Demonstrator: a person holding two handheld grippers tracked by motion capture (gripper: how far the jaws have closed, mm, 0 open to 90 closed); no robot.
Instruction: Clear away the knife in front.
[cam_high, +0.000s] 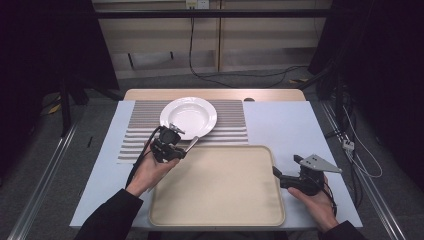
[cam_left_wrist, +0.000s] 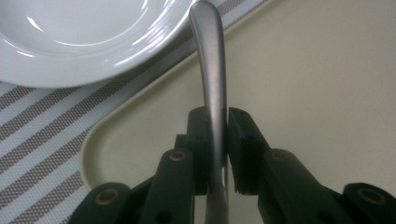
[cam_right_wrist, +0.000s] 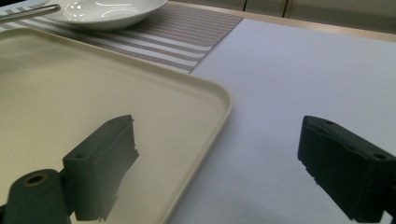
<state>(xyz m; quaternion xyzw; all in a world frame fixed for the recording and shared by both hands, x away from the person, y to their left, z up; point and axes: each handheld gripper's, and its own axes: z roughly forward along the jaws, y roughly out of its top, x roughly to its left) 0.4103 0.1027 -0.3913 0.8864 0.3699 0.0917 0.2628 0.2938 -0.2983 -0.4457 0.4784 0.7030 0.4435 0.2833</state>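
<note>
Metal utensil handle (cam_left_wrist: 210, 70) pinched between jaws of left claw (cam_left_wrist: 217, 140), over far left corner of beige tray (cam_high: 220, 200), tip reaching toward rim of white plate (cam_high: 188, 116); utensil's working end hidden. Plate rests on striped placemat (cam_high: 230, 122). Right claw (cam_right_wrist: 219, 163) wide open, holds nothing, at tray's right edge above white table (cam_high: 285, 125).
</note>
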